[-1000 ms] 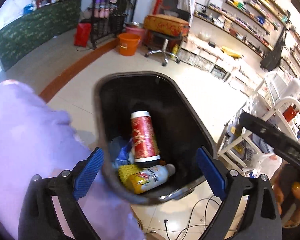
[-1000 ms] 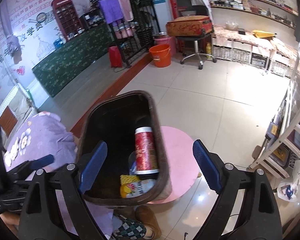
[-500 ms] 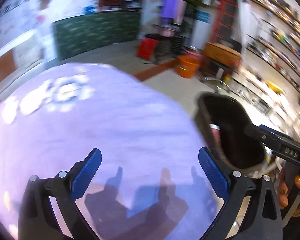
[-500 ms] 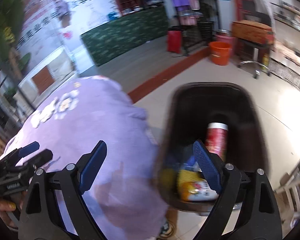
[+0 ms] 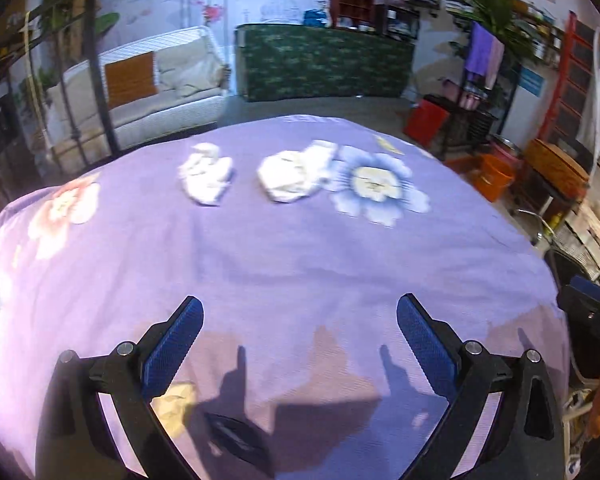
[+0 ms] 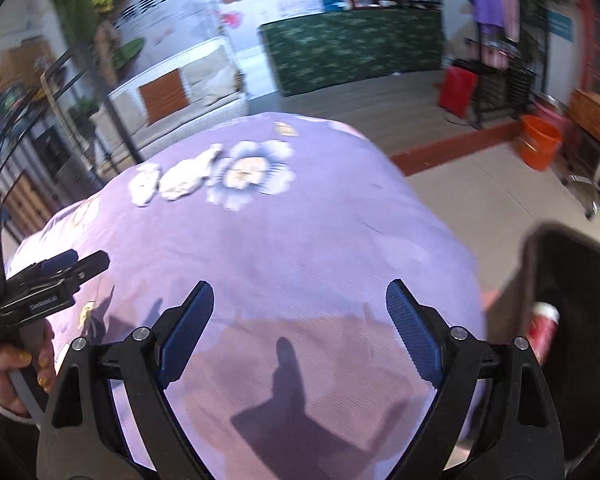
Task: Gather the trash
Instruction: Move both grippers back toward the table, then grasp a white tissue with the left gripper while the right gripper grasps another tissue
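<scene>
Two crumpled white paper wads (image 5: 206,178) (image 5: 292,178) lie side by side at the far part of a round table under a purple flowered cloth (image 5: 300,252). In the right wrist view the same wads (image 6: 144,186) (image 6: 184,184) sit at the far left of the cloth. My left gripper (image 5: 299,307) hovers open over the near part of the table, nothing between its blue pads. My right gripper (image 6: 300,289) is open and empty too, with the left gripper (image 6: 88,259) and the hand holding it off to its left. A black trash bin (image 6: 560,234) stands at the table's right and holds a red can (image 6: 542,332).
Beyond the table are a green-covered counter (image 5: 324,64), a white sofa (image 5: 168,80) and a black metal rack (image 5: 96,80) at the left. An orange bucket (image 6: 540,142), a red bag (image 6: 458,88) and a swivel stool stand on the tiled floor to the right.
Both views swung left from looking down into the bin to facing the purple table. The bin slid to the right edge, and the paper wads came into sight. Both grippers stayed open.
</scene>
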### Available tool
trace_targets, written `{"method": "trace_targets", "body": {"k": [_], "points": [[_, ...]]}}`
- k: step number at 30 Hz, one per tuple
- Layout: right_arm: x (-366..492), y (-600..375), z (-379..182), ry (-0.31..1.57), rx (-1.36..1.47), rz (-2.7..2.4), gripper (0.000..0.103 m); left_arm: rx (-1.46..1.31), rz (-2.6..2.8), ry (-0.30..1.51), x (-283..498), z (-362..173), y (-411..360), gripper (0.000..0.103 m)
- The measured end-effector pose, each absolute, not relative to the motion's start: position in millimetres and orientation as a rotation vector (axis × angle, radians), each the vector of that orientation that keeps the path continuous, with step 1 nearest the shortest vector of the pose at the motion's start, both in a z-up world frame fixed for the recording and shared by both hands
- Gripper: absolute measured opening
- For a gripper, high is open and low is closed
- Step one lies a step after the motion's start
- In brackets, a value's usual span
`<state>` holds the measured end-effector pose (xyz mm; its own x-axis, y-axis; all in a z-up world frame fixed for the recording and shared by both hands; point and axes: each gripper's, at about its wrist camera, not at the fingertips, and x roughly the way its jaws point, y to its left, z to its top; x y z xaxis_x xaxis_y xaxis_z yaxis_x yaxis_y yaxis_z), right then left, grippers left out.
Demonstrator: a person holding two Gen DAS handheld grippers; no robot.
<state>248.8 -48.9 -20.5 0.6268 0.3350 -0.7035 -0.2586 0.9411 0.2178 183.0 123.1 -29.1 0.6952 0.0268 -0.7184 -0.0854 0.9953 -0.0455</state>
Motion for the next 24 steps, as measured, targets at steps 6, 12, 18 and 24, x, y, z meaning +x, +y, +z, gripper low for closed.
{"method": "trace_targets", "body": {"k": [6,12,18,24], "points": [[274.1,1.3,-13.6,0.817,0.036,0.421,0.087,-0.159,0.145,0.821,212.1,-38.3,185.5,0.095],[303.9,29.4,-16.4,0.84,-0.001,0.445,0.087,-0.175,0.167,0.842,262.3,-46.6,213.7,0.081],[323.3,40.9,-23.1,0.866,-0.012,0.442,0.087,-0.185,0.181,0.866,314.9,-58.8,226.3,0.077],[335.4,50.5,-29.4,0.884,-0.028,0.442,0.087,-0.15,0.196,0.893,340.8,-72.9,220.3,0.046]]}}
